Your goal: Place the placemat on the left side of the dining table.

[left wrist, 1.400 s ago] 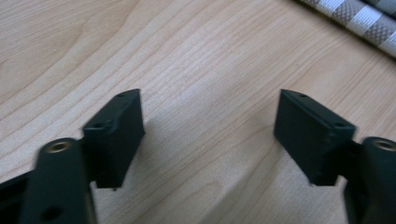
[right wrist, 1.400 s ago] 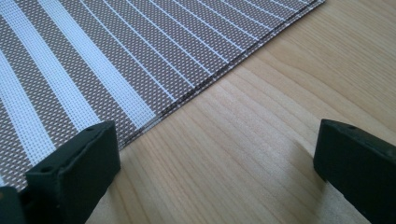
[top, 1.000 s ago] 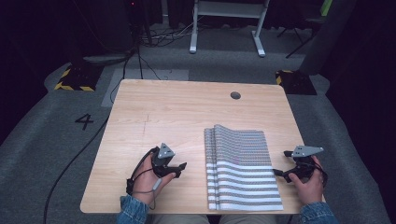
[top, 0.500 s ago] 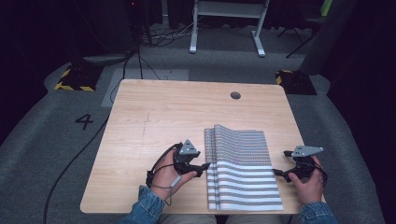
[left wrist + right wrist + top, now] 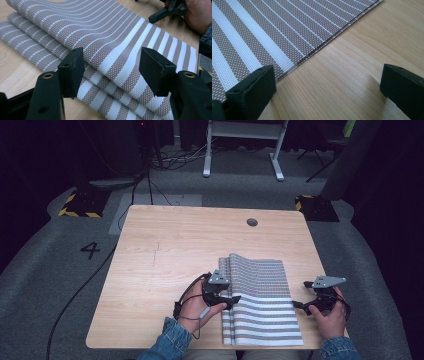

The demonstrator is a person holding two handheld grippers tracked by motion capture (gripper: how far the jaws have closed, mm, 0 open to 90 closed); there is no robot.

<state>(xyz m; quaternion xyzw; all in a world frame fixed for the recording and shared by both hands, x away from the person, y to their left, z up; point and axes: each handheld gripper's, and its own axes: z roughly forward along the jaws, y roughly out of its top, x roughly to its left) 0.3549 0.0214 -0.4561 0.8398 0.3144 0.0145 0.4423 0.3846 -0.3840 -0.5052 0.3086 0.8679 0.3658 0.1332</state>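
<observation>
**Folded striped mat between your two grippers**

The near edge of the striped mat [image 5: 262,305] runs to the bottom of the high view, where your sleeves are cut off. In the left gripper view the mat's far corner passes out at the right edge, and how many layers lie stacked is hard to count; at least three folds show along the left side.

The mat lies in the lower right of the surface [image 5: 170,250], its long axis running from the bottom of the high view upward, with stripes across it. Its upper end bulges up.

Your left gripper [image 5: 231,299] sits at the mat's left edge, its fingers [image 5: 72,71] wide apart and having just eased wider, over the folds without pressing them. Your right gripper [image 5: 300,305] rests at the mat's right edge, fingers [image 5: 253,90] spread, gripping nothing.
</observation>
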